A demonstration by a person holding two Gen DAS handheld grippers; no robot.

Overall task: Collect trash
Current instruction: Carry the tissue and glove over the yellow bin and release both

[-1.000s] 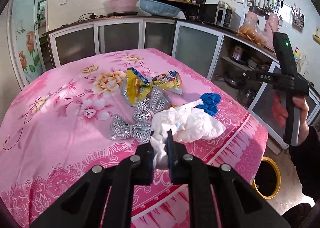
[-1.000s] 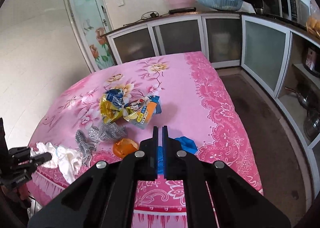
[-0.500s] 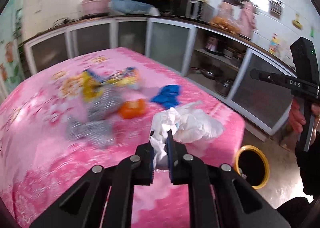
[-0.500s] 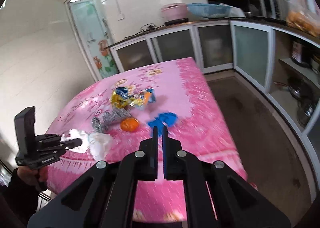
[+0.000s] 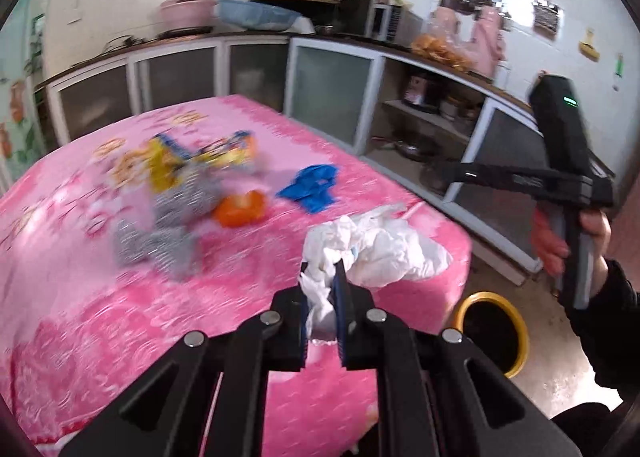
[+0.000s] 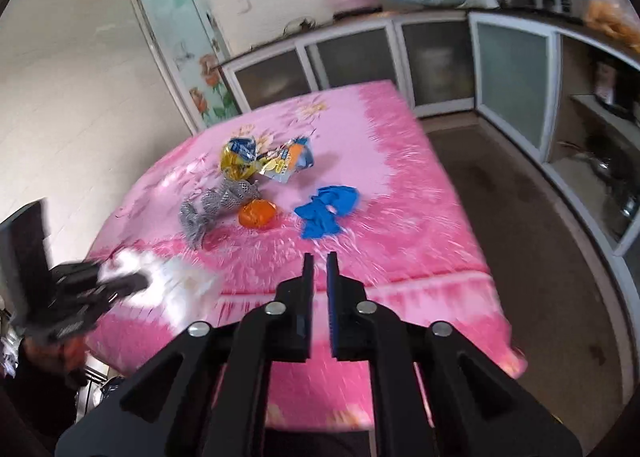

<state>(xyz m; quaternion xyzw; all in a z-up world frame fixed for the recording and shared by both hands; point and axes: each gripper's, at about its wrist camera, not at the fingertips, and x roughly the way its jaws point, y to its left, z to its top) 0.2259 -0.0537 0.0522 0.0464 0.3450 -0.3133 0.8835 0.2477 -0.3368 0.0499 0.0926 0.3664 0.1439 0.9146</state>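
Observation:
My left gripper [image 5: 322, 285] is shut on a crumpled white tissue wad [image 5: 380, 245], held above the near corner of the pink flowered table [image 5: 80, 257]. On the cloth lie a blue glove [image 5: 312, 185], an orange wrapper [image 5: 240, 209], silver wrappers [image 5: 160, 233] and yellow snack bags [image 5: 180, 161]. My right gripper [image 6: 319, 261] hovers short of the table's near edge; its jaws are opening with nothing between them. Ahead of it lie the blue glove [image 6: 326, 209] and the orange wrapper [image 6: 258, 215]. The left gripper [image 6: 136, 281] with the wad shows blurred at the left.
A yellow-rimmed bin [image 5: 492, 333] stands on the floor beside the table's corner, below the hand [image 5: 560, 241] that holds the right gripper. Kitchen cabinets [image 6: 512, 89] line the back and right walls, with a floor aisle [image 6: 520, 217] between them and the table.
The left gripper has swung right with the wad, bringing the bin into view. The right gripper pulled back from the blue glove and its jaws have parted.

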